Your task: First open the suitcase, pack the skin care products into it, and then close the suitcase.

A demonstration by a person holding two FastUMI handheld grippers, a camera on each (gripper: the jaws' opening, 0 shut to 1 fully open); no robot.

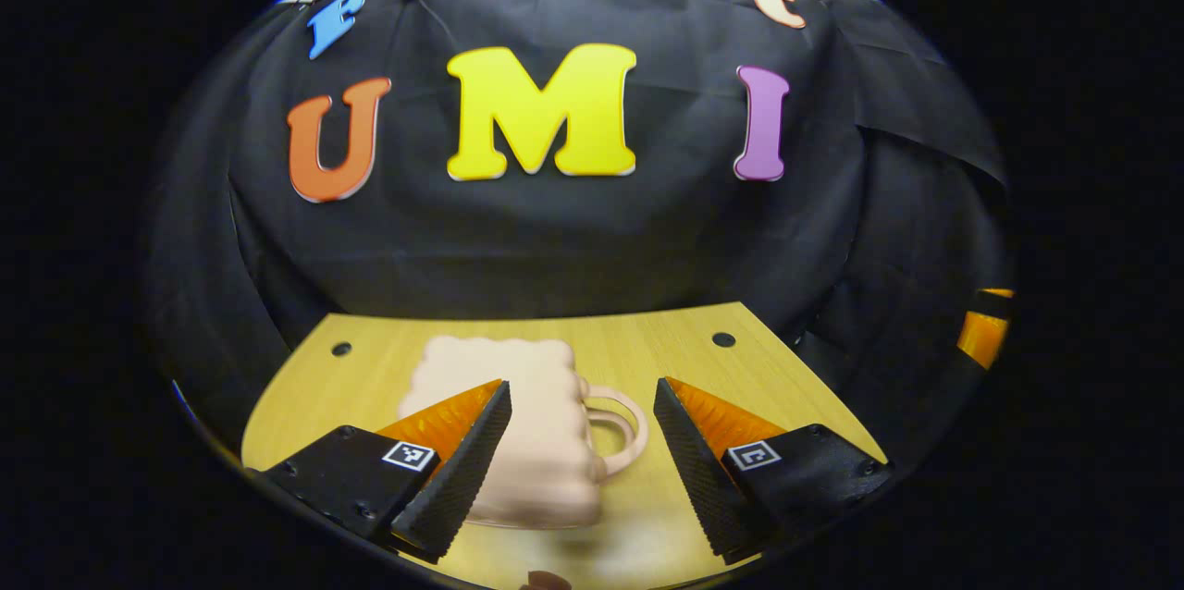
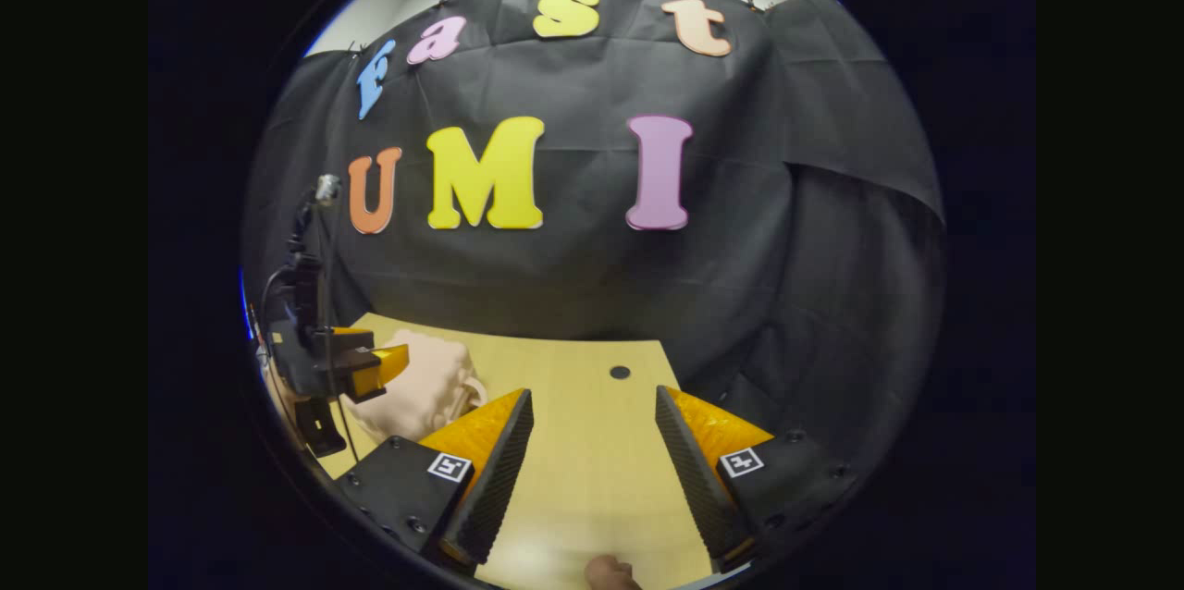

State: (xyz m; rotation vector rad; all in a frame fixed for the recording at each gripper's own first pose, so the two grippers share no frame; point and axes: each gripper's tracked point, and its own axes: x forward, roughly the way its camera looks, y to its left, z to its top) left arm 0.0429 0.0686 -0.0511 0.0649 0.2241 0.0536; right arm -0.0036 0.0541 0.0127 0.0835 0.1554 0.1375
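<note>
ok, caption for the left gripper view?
Open left gripper poised over a closed pink suitcase on the wooden table.

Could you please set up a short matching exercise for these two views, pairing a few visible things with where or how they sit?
Things:
1. suitcase
2. left tongs
3. right tongs
4. round hole in the table

States:
A. open over bare wood
B. near the table's far edge
C. pale, lumpy, closed, handle at one side
D. open, with the suitcase handle showing between the fingers

Pairs: 1-C, 2-D, 3-A, 4-B
</note>
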